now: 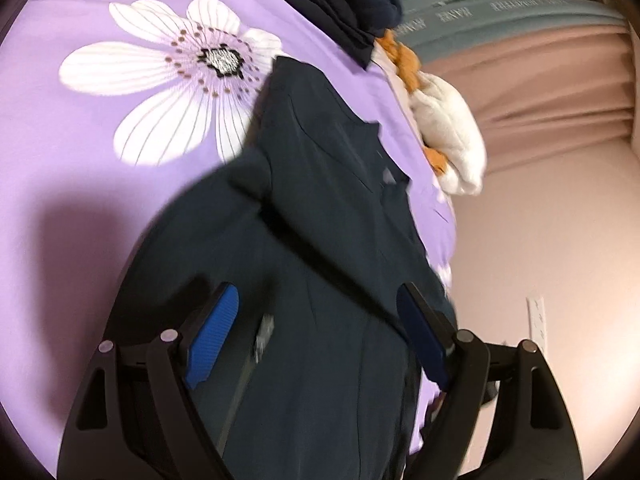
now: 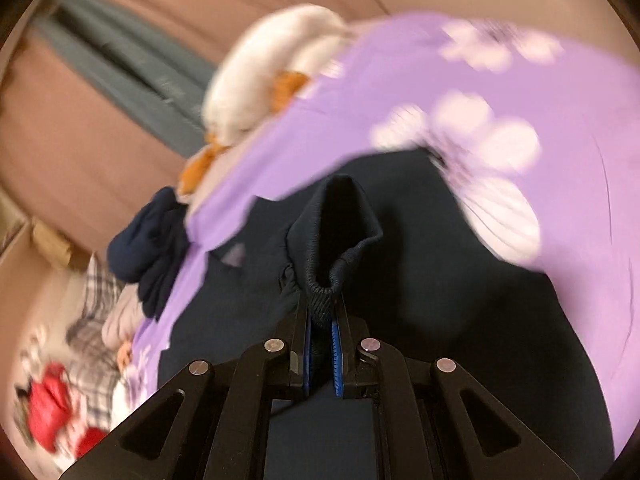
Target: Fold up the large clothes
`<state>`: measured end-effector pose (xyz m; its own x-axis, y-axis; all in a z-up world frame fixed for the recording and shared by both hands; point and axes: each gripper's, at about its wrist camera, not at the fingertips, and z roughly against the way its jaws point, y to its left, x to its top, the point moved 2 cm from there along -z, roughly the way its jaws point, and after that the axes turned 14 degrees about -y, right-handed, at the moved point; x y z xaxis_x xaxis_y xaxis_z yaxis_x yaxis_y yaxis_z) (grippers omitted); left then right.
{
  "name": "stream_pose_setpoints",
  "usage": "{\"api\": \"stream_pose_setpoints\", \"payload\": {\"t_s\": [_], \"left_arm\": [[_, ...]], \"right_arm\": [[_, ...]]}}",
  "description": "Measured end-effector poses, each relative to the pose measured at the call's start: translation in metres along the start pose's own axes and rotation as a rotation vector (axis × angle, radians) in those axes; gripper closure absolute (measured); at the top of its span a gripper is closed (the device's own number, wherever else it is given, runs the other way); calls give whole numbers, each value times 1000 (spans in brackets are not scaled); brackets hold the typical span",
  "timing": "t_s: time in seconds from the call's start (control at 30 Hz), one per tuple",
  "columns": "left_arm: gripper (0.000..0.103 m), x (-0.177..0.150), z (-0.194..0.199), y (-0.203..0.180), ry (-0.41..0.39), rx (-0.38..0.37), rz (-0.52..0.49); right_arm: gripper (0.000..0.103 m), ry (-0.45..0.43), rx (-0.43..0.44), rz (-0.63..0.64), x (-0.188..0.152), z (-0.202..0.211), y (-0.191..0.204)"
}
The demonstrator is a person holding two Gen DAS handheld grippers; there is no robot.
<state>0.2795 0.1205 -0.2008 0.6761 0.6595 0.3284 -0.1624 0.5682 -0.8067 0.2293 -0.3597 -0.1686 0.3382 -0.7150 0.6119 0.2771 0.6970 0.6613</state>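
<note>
Navy fabric nearest of all: ribbed cuff or hem of dark jacket [image 2: 336, 240] pinched hard between blue pads [image 2: 336, 360] of right gripper [image 2: 322, 354], jaws pressed together on it, pinched edge standing up in a peak just beyond the fingertips. Left gripper [image 1: 316, 344] spread wide above the same dark jacket [image 1: 320, 220], blue pads [image 1: 212, 336] apart on either side, nothing clamped; touching the cloth or not, cannot tell. Jacket spread lengthwise over purple bedsheet [image 1: 80, 180] printed with big white flowers [image 1: 168, 76]. Farther along, at the bed's edge, white and orange plush toy [image 1: 448, 128]. Beyond the jacket's far end, folded dark garment [image 1: 336, 4] lying on the sheet. Off the bed in the right view, blurred heap of plaid cloth [image 2: 92, 320] and something red [image 2: 48, 404]. Farthest back, pinkish curtain [image 1: 560, 92] and grey-green band [image 1: 500, 12] with lettering too small to read.
</note>
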Motion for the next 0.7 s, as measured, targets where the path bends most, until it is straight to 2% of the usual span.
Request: {"api": "stream_pose_setpoints", "payload": {"t_s": [0.07, 0.13, 0.23, 0.37, 0.43, 0.57, 0.7], "left_arm": [[23, 6, -16, 3, -12, 14, 40], [34, 11, -29, 8, -24, 24, 82], [63, 17, -41, 11, -43, 26, 128], [89, 27, -51, 15, -77, 66, 171], [92, 34, -49, 17, -96, 87, 161], [92, 42, -33, 9, -184, 138, 37], [92, 38, -38, 22, -166, 226, -50]], "right_arm": [[94, 31, 5, -39, -3, -4, -9], [93, 47, 18, -52, -5, -4, -14], [93, 71, 36, -29, -9, 2, -6], [93, 91, 74, 34, -5, 6, 8], [93, 73, 85, 63, -1, 8, 15], [93, 30, 83, 119, -3, 11, 26], [93, 86, 10, 129, -22, -6, 12]]}}
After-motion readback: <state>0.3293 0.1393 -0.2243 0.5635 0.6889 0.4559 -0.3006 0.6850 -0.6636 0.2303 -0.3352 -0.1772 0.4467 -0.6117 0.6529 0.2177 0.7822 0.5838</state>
